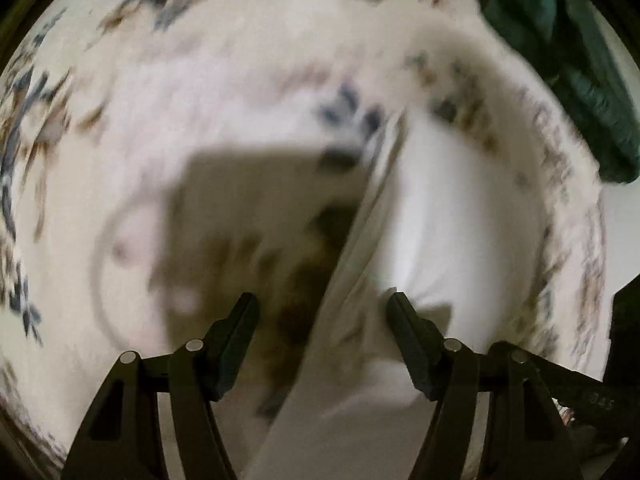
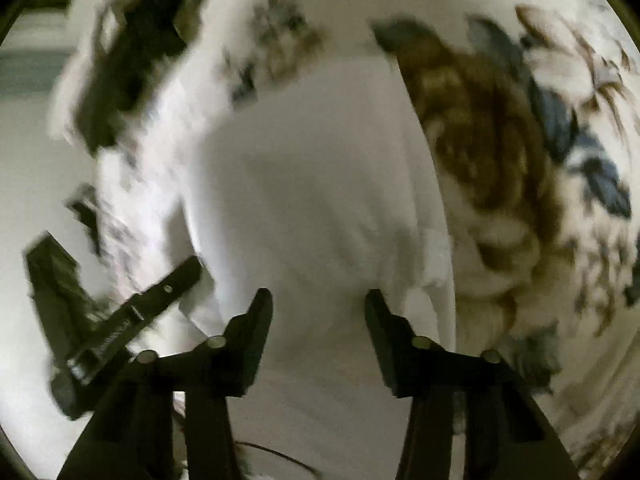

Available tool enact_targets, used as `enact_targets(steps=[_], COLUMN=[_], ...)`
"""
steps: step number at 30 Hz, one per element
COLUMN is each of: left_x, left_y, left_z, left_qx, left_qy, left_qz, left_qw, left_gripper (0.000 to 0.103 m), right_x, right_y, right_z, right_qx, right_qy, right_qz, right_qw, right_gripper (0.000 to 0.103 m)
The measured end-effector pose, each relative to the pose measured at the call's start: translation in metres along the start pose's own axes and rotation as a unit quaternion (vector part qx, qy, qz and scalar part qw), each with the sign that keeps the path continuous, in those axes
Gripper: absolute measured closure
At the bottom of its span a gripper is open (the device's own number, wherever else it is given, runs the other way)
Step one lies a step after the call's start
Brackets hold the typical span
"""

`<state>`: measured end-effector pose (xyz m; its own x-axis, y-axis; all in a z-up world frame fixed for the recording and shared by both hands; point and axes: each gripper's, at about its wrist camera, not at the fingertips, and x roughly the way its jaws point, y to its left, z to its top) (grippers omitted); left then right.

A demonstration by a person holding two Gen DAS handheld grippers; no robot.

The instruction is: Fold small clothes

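your white garment [image 1: 432, 216]: plain white, no print, shaded grey along its folds; from the right wrist view it reads as the same unmarked white [image 2: 320, 184]. your floral cloth [image 1: 120, 80] beneath it: off-white ground, scattered navy-blue leaves and brown sprigs, all blurred; in the right wrist view it carries a large brown rose-like bloom [image 2: 480, 136] edged by slate-blue leaves. your dark green fabric [image 1: 580, 80]: deep teal-green, ribbed texture, no pattern discernible. your left gripper [image 1: 322, 304]: matte black with silver pivot pins. your right gripper [image 2: 318, 300]: the same black, same silver pins.
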<state>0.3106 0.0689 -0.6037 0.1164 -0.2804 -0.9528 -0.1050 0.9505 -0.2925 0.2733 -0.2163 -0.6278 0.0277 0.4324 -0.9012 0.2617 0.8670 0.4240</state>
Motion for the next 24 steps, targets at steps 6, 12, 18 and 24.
enact_targets(steps=[6,12,18,24], left_x=[-0.016,-0.064,-0.077,-0.051], left_y=[0.018,0.037,0.071,0.111], left_z=[-0.019,-0.043,-0.104,-0.176], left_qx=[-0.016,-0.032,-0.032,-0.066], left_qy=[0.011,-0.008,0.02,0.075], left_qz=[-0.016,-0.102,-0.142,-0.151], left_qw=[0.9997,0.9942,0.9892,0.9835], left_gripper=[0.038,0.038,0.034,0.033], right_x=[-0.003,-0.043,-0.039,-0.002], right_y=[-0.024,-0.066,-0.108,-0.133], right_z=[-0.029,-0.06,-0.127,-0.194], right_qx=[0.022,0.086,0.13,0.145], right_qy=[0.019,0.011,0.05,0.106], right_qz=[-0.016,0.021,0.045,0.079], right_qw=[0.999,0.996,0.989,0.981], right_gripper=[0.056,0.047,0.046,0.046])
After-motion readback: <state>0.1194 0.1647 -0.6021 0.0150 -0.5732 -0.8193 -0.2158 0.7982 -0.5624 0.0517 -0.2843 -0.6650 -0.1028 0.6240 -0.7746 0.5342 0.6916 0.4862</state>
